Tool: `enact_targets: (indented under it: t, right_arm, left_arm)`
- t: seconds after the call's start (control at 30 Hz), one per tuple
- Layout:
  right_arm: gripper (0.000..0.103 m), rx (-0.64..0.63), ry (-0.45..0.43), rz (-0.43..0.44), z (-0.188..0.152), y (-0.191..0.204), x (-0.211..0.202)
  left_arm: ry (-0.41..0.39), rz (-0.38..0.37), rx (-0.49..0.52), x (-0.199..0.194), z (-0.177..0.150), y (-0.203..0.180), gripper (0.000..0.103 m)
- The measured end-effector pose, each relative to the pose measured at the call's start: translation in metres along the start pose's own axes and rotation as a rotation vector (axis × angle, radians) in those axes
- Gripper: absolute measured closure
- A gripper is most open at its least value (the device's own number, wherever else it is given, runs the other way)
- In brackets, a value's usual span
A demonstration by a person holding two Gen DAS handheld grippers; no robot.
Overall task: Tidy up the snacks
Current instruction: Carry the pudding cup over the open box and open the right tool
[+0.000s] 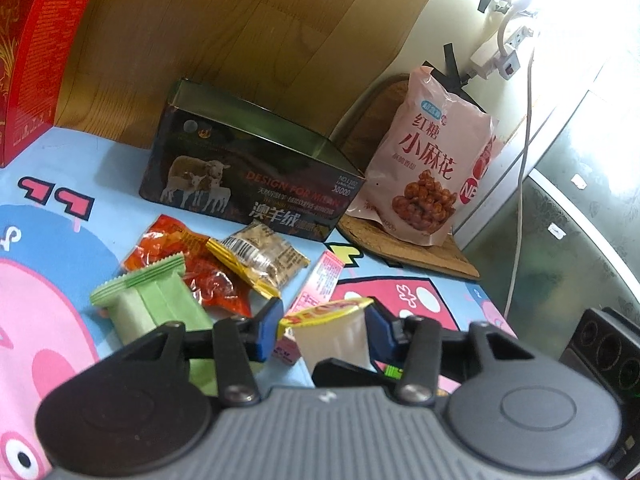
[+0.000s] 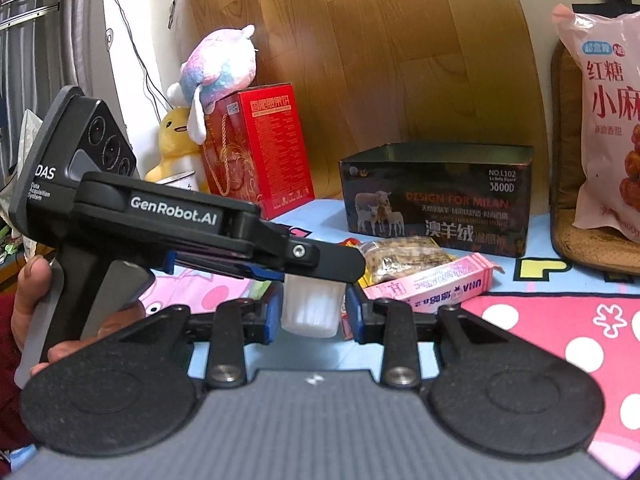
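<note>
The jelly cup [image 1: 334, 340] sat between the pads of both my tools at once. My right gripper [image 2: 314, 312] clenched its ribbed, translucent plastic body; my left gripper [image 1: 326, 320] clasped it at the yellow foil lid's rim. Beyond lay a crinkly green wafer pack [image 1: 148, 304] and a slim pink carton [image 1: 320, 284]. The dark open-topped tin [image 1: 248, 184] stood further back; I couldn't see inside.

Black claw [image 2: 314, 312] with blue pads, dark-red sleeve [image 2: 8, 320].
</note>
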State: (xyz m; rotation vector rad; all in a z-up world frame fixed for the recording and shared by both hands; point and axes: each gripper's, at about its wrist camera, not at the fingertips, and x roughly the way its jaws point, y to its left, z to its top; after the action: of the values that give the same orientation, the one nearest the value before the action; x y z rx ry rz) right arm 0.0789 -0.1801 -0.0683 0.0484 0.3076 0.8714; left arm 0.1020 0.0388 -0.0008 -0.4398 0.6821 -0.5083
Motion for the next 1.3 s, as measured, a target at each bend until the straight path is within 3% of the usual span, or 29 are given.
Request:
enact_targets:
  t: [0.83, 1.03, 1.3]
  right_arm:
    - [0.067, -0.014, -0.01, -0.007, 0.004, 0.003, -0.002]
    - [0.067, -0.055, -0.025, -0.02, 0.044, -0.001, 0.0]
    - [0.067, -0.078, 0.01, -0.073, 0.115, -0.037, 0.047]
  left_arm:
    - [-0.002, -0.003, -0.012, -0.002, 0.004, -0.001, 0.058]
    - [-0.019, -0.045, -0.043, -0.003, 0.043, -0.004, 0.059]
    - [-0.06, 0.017, -0.023, 0.034, 0.121, -0.005, 0.058]
